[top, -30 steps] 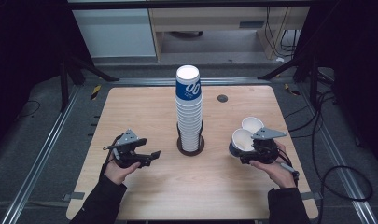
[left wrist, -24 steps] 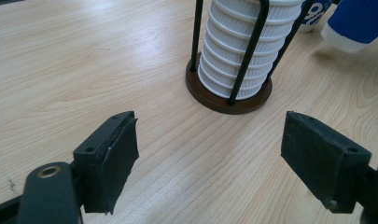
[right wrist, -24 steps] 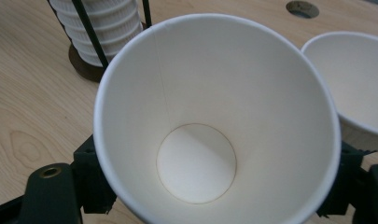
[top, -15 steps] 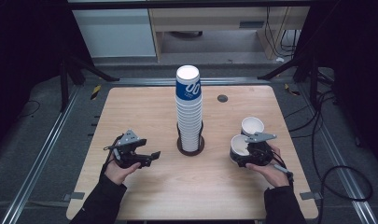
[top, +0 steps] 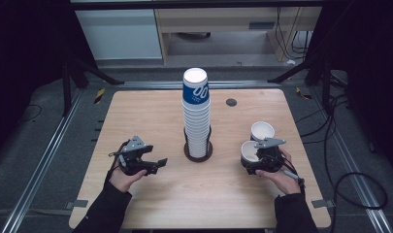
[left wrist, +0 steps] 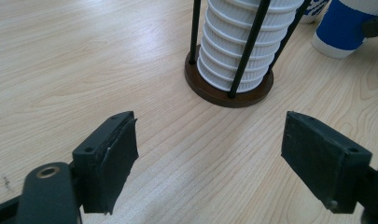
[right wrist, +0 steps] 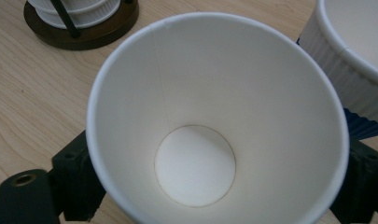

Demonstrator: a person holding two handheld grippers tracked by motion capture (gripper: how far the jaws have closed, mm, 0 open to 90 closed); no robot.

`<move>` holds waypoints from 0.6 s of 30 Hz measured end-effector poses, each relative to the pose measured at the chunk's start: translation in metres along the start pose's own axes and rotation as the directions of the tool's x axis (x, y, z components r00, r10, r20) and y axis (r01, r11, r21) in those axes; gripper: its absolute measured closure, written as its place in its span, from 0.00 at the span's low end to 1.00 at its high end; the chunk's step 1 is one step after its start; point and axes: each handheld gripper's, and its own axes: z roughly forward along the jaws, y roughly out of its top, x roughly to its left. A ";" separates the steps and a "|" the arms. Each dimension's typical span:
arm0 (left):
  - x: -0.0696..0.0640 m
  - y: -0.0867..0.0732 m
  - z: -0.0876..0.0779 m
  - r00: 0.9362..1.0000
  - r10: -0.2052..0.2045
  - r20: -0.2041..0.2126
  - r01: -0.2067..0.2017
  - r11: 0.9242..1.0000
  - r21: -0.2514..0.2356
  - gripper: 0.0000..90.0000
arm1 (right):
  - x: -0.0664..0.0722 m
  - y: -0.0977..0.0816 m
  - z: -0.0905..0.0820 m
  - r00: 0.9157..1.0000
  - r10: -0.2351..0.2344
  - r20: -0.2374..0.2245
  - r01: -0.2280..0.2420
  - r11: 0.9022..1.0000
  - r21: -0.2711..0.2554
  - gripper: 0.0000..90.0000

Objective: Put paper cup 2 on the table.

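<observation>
1. The right gripper (top: 254, 158) is being held low over the right part of the pale wooden table (top: 150, 111), the hand behind it toward the near edge and the jaws pointing at the middle of the table.
2. Its jaws have just been opening; they are standing either side of the white paper cup with a blue band (right wrist: 214, 121), which is sitting upright between them. Whether the pads are still touching the wall cannot be told.
3. A second white and blue paper cup (top: 262, 130) is standing just beside the first, on its far side.
4. The left gripper (top: 153, 165) is being held low at the table's left, jaws wide apart and empty.
5. The tall stack of ribbed white cups (top: 196, 116) is being kept in a dark round rod holder (left wrist: 229, 91) at centre.
6. Bare wood is lying between each gripper and the holder, and along the near edge.
</observation>
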 end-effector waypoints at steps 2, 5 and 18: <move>0.000 0.000 0.000 1.000 0.000 -0.001 0.000 1.000 -0.001 0.20 | -0.001 0.000 -0.001 1.000 -0.005 0.006 0.005 1.000 -0.005 0.11; 0.001 0.000 -0.001 1.000 -0.001 -0.003 0.001 1.000 0.000 0.20 | -0.001 0.000 -0.005 1.000 -0.004 0.009 0.005 1.000 -0.027 0.09; 0.015 -0.005 -0.006 0.999 -0.023 -0.041 0.024 1.000 0.012 0.18 | -0.004 -0.019 -0.026 1.000 -0.001 0.006 0.001 1.000 -0.020 0.06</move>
